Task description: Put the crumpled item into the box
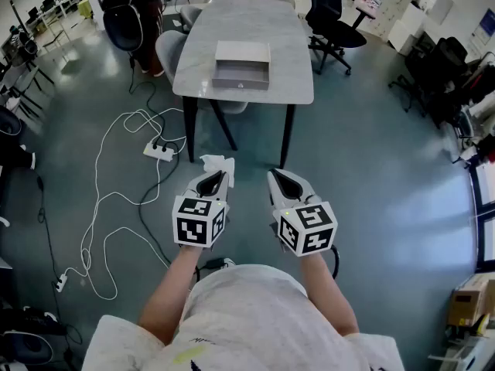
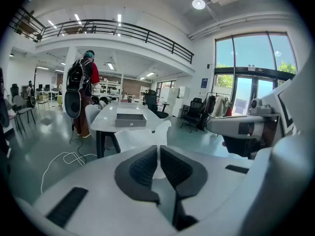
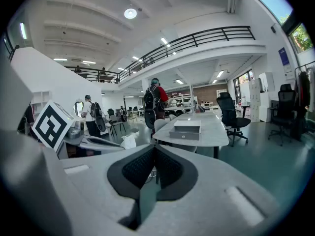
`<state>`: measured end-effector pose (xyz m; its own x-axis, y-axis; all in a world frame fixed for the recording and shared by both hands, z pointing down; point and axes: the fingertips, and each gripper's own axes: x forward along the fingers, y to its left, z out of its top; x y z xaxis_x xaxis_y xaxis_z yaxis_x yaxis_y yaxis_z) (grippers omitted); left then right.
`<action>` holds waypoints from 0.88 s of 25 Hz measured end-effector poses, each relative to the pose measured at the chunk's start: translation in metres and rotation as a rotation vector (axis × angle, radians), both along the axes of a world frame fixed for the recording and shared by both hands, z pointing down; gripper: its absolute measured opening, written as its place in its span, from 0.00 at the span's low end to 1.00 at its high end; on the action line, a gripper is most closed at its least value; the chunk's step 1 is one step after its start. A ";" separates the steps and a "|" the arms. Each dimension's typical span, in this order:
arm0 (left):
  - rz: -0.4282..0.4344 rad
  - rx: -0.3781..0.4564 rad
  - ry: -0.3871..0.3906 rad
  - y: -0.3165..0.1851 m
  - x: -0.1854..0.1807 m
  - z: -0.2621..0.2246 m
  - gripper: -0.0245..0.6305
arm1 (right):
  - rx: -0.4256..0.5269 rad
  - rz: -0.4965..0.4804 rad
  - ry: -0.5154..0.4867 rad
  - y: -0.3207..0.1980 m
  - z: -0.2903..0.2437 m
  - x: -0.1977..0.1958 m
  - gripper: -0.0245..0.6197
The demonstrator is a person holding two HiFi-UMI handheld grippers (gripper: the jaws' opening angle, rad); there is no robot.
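Head view: both grippers are held low over the teal floor, short of the desk (image 1: pixel 232 18) and side by side without touching. The left gripper (image 1: pixel 212 178) has its fingers clamped on the crumpled item (image 1: pixel 217 164), a white, thin, wrinkled sheet that sticks out past the tips. In the left gripper view the ribbed black pads (image 2: pixel 142 167) are pressed together with the white sheet (image 2: pixel 140 136) fanning up beyond them. The right gripper (image 1: pixel 280 178) is closed with nothing in it, and in the right gripper view its pads (image 3: pixel 139 167) meet along one seam.

The box (image 1: pixel 241 65) is shallow and rectangular with a grey front face. It sits at the near edge of the desk, roughly mid-width, with bare top on both sides and behind it. The desk has a pale stone-look slab, rounded corners and thin dark legs.

The floor between the grippers and the desk edge is open. To the left there is clutter: a white cable (image 1: pixel 104 199) looped on the floor and a power strip (image 1: pixel 158 151) near the desk's left leg. A black office chair (image 1: pixel 329 18) stands off the desk's right side, and a grey chair (image 1: pixel 165 52) is tucked at the left edge.
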<state>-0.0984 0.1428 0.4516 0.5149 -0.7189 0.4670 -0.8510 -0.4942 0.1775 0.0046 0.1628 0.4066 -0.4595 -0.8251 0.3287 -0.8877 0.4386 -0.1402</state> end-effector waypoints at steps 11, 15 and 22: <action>0.017 -0.010 0.036 -0.004 -0.029 0.004 0.07 | -0.019 0.020 -0.004 -0.001 0.006 -0.030 0.05; 0.016 -0.010 0.043 -0.010 -0.036 0.004 0.07 | -0.023 0.019 0.003 -0.010 0.005 -0.038 0.05; -0.013 -0.023 0.042 -0.032 -0.050 0.011 0.07 | -0.031 0.005 0.000 -0.034 0.011 -0.045 0.05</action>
<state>-0.1488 0.1105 0.4625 0.5255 -0.7148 0.4614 -0.8487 -0.4788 0.2247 -0.0407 0.1293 0.4175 -0.4552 -0.8170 0.3539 -0.8900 0.4292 -0.1537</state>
